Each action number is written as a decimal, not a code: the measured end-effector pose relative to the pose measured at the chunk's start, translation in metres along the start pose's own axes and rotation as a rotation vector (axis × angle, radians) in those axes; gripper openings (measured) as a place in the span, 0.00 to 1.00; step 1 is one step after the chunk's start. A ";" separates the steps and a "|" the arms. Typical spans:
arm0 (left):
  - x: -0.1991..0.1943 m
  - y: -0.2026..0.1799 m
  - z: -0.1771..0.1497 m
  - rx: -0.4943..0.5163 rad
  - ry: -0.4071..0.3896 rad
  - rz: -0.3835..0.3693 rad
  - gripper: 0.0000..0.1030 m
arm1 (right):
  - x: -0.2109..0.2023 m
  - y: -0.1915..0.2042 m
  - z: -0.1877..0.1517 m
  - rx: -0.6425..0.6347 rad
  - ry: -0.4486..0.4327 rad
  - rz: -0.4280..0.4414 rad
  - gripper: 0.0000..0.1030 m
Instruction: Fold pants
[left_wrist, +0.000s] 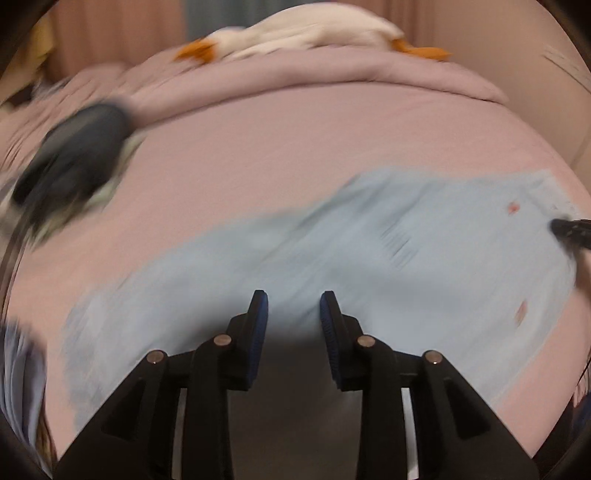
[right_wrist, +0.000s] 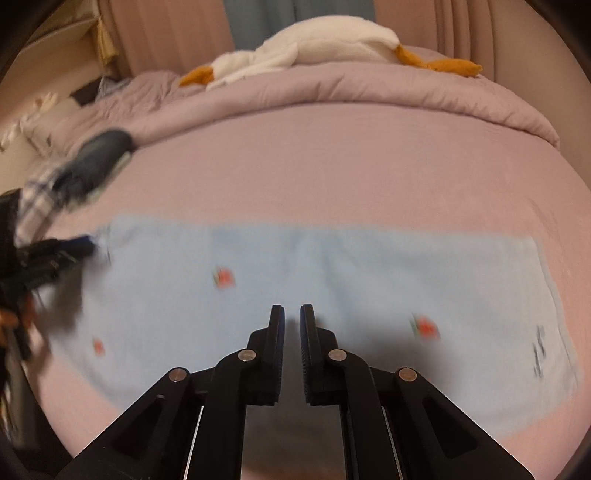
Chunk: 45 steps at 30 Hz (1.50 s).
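Pants (right_wrist: 295, 295), light blue with small red motifs, lie on the pink bed sheet (right_wrist: 332, 166), spread as one long band across the near part of the bed; both views blurred. In the right wrist view the band reads as a fairly clean rectangle with straight long edges, so my judgement is that the legs may already be laid one over the other lengthwise, but the blur prevents confirming layers. No crosswise fold visible: the garment is at full length, so the shortening folds remain to be done. Left tongs (left_wrist: 294, 297): jaws apart with a clear gap, nothing between them, poised above the near edge of the pants (left_wrist: 332, 258). Right tongs (right_wrist: 292, 312): jaws nearly together with only a narrow slit, no cloth seen between the pads, over the middle of the band. Whether either touches the fabric: cannot tell. Elsewhere: a rumpled duvet (right_wrist: 332, 88) at the far side with a white and orange plush toy (right_wrist: 314, 44) on it; a dark blurred object (right_wrist: 99, 158) at far left of the bed, unidentified. Estimate: early to mid task.
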<state>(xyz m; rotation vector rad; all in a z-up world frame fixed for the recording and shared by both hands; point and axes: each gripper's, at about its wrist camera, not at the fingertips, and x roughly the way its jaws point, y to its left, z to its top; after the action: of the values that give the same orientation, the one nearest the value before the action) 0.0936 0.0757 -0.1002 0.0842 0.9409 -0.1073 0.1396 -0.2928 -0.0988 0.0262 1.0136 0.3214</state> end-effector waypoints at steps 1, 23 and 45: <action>-0.004 0.014 -0.012 -0.028 0.009 0.026 0.30 | 0.002 -0.011 -0.009 0.006 0.025 -0.036 0.06; -0.021 -0.090 0.022 -0.074 -0.033 -0.278 0.55 | -0.075 -0.200 -0.092 0.840 -0.198 0.099 0.52; 0.028 0.023 0.005 -0.215 -0.039 0.033 0.56 | 0.137 0.128 0.160 0.097 0.152 0.572 0.52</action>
<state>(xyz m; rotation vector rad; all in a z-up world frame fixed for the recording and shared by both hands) 0.1172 0.0965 -0.1196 -0.1012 0.9064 0.0227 0.3079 -0.1126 -0.1054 0.3895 1.1612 0.8043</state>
